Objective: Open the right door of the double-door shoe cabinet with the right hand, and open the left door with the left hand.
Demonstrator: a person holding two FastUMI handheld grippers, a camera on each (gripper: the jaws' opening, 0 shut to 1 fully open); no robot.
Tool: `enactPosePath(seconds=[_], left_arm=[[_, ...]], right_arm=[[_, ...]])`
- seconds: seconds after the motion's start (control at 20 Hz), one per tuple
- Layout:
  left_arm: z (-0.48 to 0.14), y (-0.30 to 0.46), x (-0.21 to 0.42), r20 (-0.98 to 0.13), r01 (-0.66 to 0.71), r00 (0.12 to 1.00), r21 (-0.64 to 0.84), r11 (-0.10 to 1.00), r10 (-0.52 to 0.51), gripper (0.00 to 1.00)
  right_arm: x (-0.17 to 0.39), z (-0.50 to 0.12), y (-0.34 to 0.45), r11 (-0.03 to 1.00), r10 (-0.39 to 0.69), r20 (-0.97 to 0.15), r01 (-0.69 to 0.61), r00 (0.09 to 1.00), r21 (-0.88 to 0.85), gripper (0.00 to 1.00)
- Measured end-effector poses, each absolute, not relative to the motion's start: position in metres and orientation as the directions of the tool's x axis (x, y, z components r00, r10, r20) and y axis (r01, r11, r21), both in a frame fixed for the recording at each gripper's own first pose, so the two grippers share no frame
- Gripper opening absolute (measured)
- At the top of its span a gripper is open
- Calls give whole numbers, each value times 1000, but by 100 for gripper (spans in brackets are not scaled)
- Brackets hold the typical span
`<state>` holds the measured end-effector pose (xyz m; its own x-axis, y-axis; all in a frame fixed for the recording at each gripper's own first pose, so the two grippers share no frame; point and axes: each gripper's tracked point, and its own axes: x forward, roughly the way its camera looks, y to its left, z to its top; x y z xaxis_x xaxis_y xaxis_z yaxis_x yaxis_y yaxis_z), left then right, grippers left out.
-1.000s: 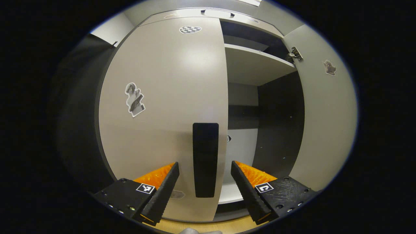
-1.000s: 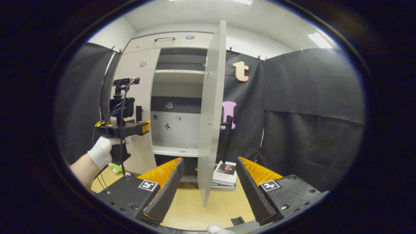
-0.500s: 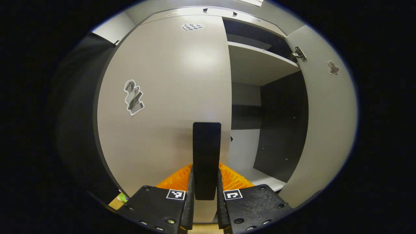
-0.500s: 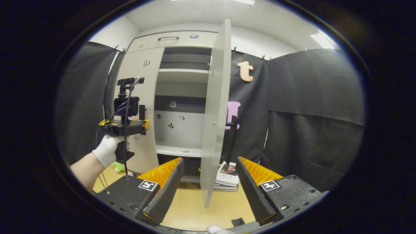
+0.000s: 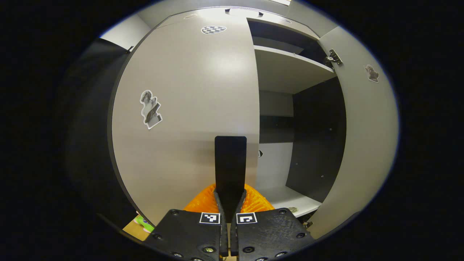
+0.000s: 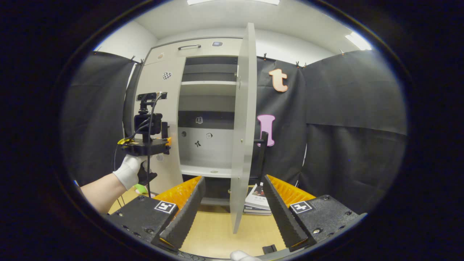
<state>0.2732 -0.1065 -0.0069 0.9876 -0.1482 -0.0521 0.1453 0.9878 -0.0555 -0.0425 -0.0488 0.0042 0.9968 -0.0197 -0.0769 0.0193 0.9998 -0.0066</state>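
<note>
In the left gripper view the left tongs (image 5: 229, 203) sit at the bottom centre of the frame, closed on the left door handle (image 5: 230, 168) — a dark upright bar pinched between both fingers near its lower end. The handle stands at the right edge of the left door (image 5: 188, 108), which takes up the middle and left of the frame and looks shut or nearly so; a cut-out sticker (image 5: 150, 109) lies on its left part and a checkered sticker (image 5: 213, 29) near its top. To the right of that door the shoe cabinet (image 5: 290, 69) is open, with a pale shelf in the upper right and a dark inner wall below it. The right door (image 5: 362, 119) is swung out along the right of the frame, a hinge (image 5: 332, 58) at its upper corner. In the right gripper view the right tongs (image 6: 233, 212) are at the bottom centre, spread wide apart and holding nothing — the right door's edge rises between the fingers farther off, not touching them. At the left of this frame a gloved hand (image 6: 129, 170) holds the left tongs against the left door. A stack of books (image 6: 258, 199) lies on the floor just right of the open door's lower edge.
</note>
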Motion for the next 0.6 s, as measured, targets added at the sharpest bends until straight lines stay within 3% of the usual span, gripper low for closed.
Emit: enactPosePath(seconds=[0.6], left_arm=[[-2, -83, 220, -58, 99, 993, -66, 993, -103, 2]], right_arm=[[-50, 4, -33, 987, 161, -48, -161, 986, 6, 99]])
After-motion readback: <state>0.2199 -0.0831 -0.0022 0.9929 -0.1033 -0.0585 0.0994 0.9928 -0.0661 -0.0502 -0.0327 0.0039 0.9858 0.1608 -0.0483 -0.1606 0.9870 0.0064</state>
